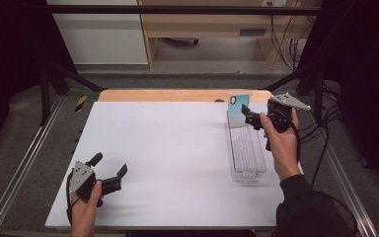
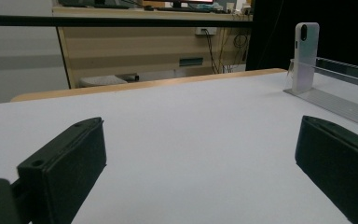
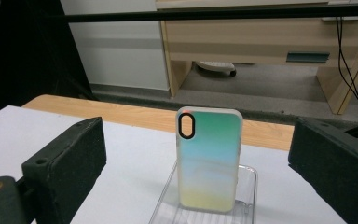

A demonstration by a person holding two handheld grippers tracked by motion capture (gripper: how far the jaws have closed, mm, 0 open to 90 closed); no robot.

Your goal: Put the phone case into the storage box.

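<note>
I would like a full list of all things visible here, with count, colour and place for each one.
phone case: one, green-blue fading to yellow, standing upright at the far end of the tray
tray: one, clear plastic, long and narrow, right side of the table
table: one, white top with wooden far edge, centre
desk: one, light wood, behind the table
cables: several, dark and yellow, back right
left gripper: one, black, open, near left of the table
right gripper: one, black, open, beside the phone case

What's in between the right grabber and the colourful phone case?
Nothing. In the right gripper view, the right gripper has its jaws wide apart, and just air and a bit of the clear tray lie before the phone case standing in it.
</note>
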